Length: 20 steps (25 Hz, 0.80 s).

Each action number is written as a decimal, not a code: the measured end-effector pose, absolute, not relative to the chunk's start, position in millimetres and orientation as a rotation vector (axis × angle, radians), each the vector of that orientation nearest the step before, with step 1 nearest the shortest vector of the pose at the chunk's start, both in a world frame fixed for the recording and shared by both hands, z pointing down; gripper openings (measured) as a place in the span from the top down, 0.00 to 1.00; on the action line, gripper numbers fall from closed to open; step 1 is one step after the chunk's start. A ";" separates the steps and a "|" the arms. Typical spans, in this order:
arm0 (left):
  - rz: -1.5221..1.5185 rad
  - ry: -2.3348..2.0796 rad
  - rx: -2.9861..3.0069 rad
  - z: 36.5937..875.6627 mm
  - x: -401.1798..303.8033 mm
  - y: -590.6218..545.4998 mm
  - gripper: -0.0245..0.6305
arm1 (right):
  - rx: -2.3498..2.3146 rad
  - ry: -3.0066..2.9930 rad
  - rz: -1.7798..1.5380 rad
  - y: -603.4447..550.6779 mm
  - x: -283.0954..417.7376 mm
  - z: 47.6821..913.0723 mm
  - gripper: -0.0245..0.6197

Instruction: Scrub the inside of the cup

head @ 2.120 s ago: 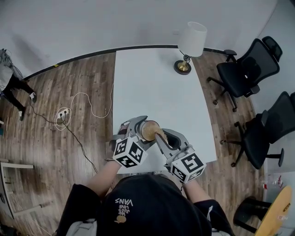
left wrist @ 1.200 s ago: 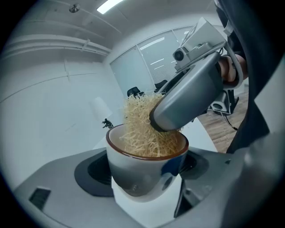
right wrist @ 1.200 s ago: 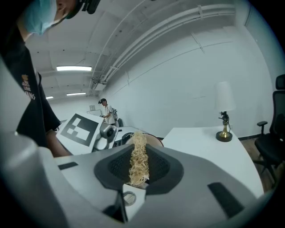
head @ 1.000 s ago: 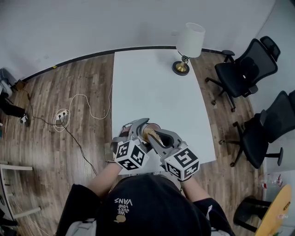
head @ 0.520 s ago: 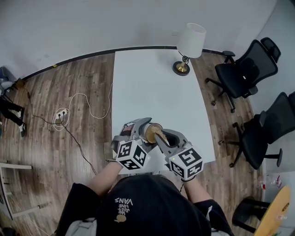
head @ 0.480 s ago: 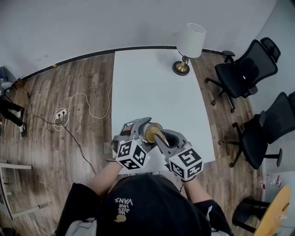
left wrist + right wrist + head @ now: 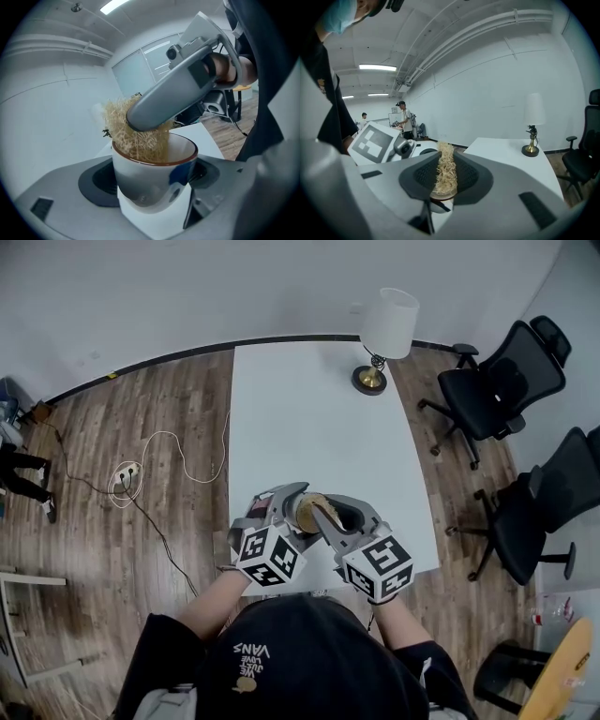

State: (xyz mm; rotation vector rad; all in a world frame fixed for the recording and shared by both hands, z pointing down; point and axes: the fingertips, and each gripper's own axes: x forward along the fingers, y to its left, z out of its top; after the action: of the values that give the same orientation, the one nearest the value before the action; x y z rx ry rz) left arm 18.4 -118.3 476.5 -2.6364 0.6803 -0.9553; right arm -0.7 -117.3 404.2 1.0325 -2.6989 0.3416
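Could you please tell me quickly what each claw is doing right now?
Left claw: closed on the cup.
Right claw: closed on the fibre scrubber, which is pushed into the cup.

**Bright, even room light; strong fisheye bend**

Ceiling strip lights (image 7: 377, 68) give soft white light, leaving the table (image 7: 309, 427) almost shadowless. A dull sheen sits on the cup (image 7: 150, 180). Both gripper views curve hard and go black at the corners, and the nearest parts blur.
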 end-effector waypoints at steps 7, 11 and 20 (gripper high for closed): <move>-0.965 0.714 -2.629 479.5 10.2 -120.9 0.33 | 1.039 -2.652 0.388 -112.3 10.0 418.5 0.85; -0.976 0.711 -2.638 482.3 8.8 -124.4 0.33 | 0.989 -2.677 0.454 -106.0 3.5 420.7 0.85; -0.926 0.734 -2.690 481.2 11.2 -128.6 0.33 | 1.039 -2.793 0.487 -110.3 -1.0 399.4 0.85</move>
State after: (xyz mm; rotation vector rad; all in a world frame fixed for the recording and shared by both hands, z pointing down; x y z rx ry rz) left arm 11.2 -128.6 481.2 -2.6902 0.7335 -0.9259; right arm -1.0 -110.3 399.4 1.0385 -2.7930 0.4875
